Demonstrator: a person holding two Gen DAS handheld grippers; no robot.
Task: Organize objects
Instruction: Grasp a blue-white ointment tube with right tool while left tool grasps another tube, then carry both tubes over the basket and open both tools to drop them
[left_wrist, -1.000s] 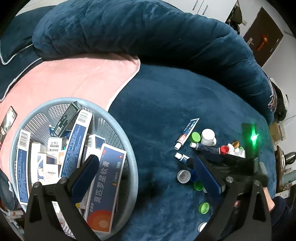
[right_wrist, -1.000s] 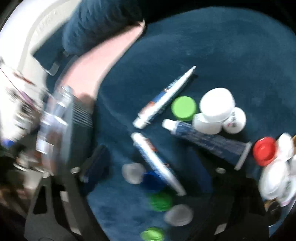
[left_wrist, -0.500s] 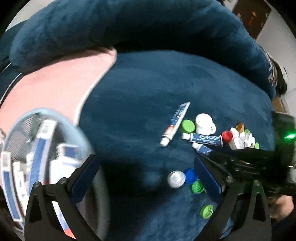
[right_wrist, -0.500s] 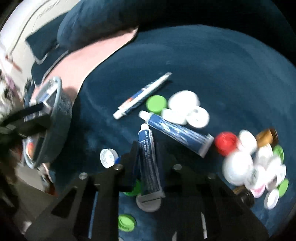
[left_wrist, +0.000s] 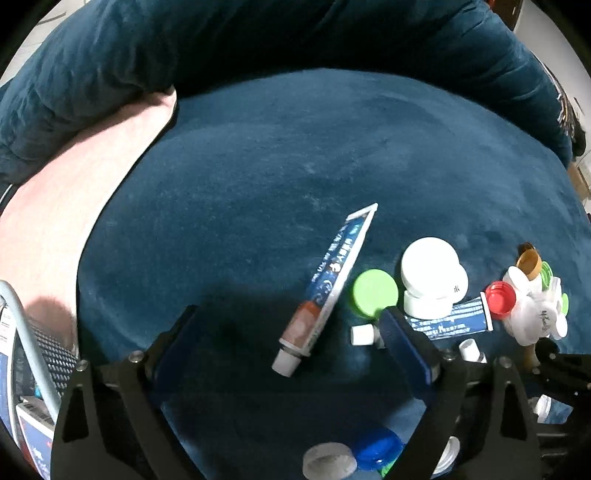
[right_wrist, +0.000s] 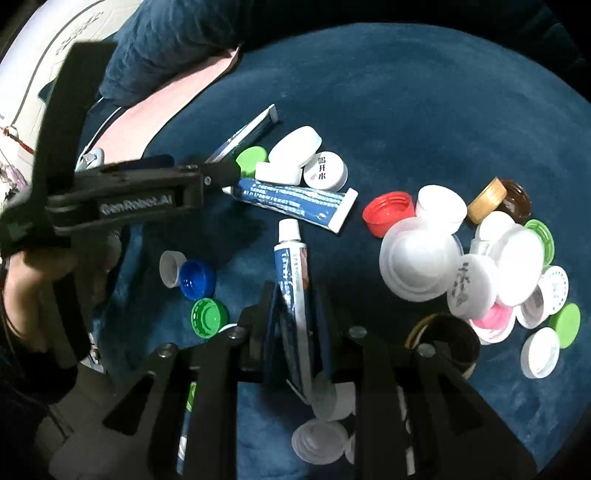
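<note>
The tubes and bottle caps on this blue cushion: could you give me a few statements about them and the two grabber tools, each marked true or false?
1. The right gripper is clamped on a tube. True.
2. The left gripper is shut on a green cap. False: its jaws stand wide, closing a little, with a striped tube lying between them, not pressed.
3. The red cap lies beside the dark blue tube. True.
4. The blue cap sits in the basket. False: it lies on the cushion.

Dim, fisheye-warped edges, white lids glare.
</note>
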